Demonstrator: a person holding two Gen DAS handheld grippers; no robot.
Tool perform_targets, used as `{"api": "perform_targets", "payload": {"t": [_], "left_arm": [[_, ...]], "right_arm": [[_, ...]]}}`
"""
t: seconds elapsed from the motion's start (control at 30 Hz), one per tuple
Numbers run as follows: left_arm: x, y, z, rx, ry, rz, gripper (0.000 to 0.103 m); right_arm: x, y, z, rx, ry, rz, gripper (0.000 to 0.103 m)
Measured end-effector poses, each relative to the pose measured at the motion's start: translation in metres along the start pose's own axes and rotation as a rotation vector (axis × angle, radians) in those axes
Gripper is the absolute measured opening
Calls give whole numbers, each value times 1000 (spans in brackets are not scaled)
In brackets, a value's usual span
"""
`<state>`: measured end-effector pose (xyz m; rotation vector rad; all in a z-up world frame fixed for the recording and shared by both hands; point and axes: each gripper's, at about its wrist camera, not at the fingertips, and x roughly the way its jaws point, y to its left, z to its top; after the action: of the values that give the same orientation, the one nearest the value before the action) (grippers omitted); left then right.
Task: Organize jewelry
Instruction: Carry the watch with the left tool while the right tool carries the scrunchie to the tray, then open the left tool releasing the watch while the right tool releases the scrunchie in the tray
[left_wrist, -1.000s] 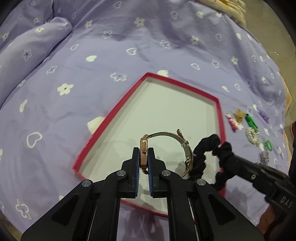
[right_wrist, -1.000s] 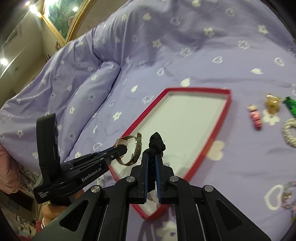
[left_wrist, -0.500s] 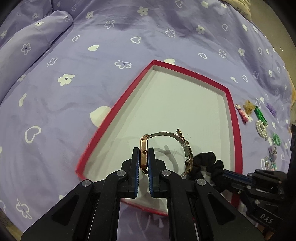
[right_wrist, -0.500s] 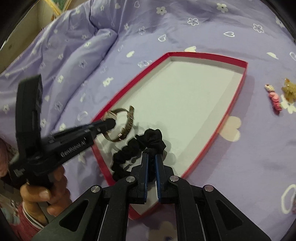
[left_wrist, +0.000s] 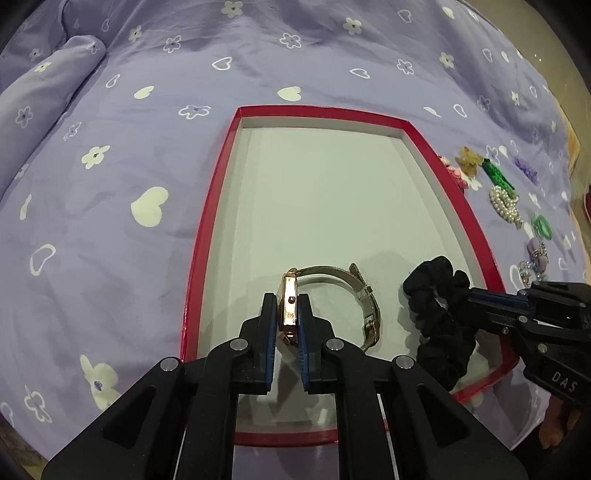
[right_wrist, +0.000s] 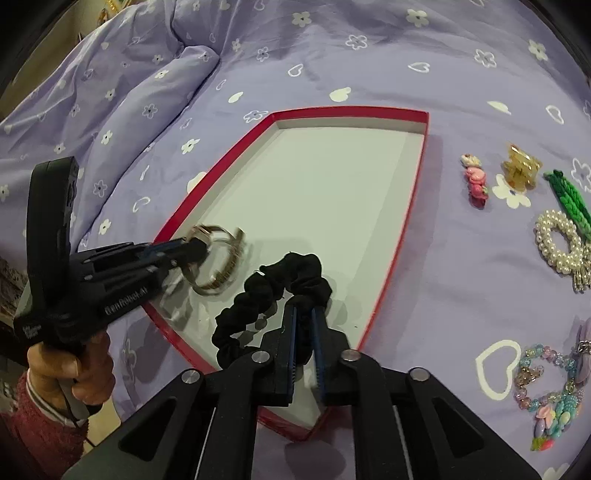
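A red-rimmed tray (left_wrist: 445, 199) with a pale floor lies on the purple bedspread; it also shows in the right wrist view (right_wrist: 413, 206). My left gripper (left_wrist: 287, 314) is shut on the case of a rose-gold watch (left_wrist: 288, 306), its mesh band (left_wrist: 365, 295) curving right, low over the tray's near end. It appears in the right wrist view (right_wrist: 216, 266) held by the left gripper (right_wrist: 195, 247). My right gripper (right_wrist: 304, 325) is shut on a black scrunchie (right_wrist: 273, 284), low over the tray's near right part; the scrunchie also shows in the left wrist view (left_wrist: 439, 299).
Right of the tray lie a pink clip (right_wrist: 474, 181), an amber claw clip (right_wrist: 521, 168), a green clip (right_wrist: 569, 195), a pearl scrunchie (right_wrist: 561, 242) and a beaded bracelet (right_wrist: 546, 387). A folded ridge of bedspread (right_wrist: 155, 96) lies to the far left.
Both grippers have moved forward and down over the tray's near end. The watch and the scrunchie now hang low inside the tray, both still gripped.
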<state>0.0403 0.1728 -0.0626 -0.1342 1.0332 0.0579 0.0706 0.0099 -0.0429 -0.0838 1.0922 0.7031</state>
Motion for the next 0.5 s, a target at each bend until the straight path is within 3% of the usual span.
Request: {"api": "perform_targets", "payload": {"t": [0.13,0.33,0.5], "left_arm": [[-1,1,1,-7,8,15,11],[-11,2,-1,-15,-7,38,41],[-28,-1,-2,-15,-40,46,52]], "right_arm": [[1,4,0,4,2,11,15],[-11,5,-4,20,-35,34,35],[-33,1,-10,43,-94,46,38]]}}
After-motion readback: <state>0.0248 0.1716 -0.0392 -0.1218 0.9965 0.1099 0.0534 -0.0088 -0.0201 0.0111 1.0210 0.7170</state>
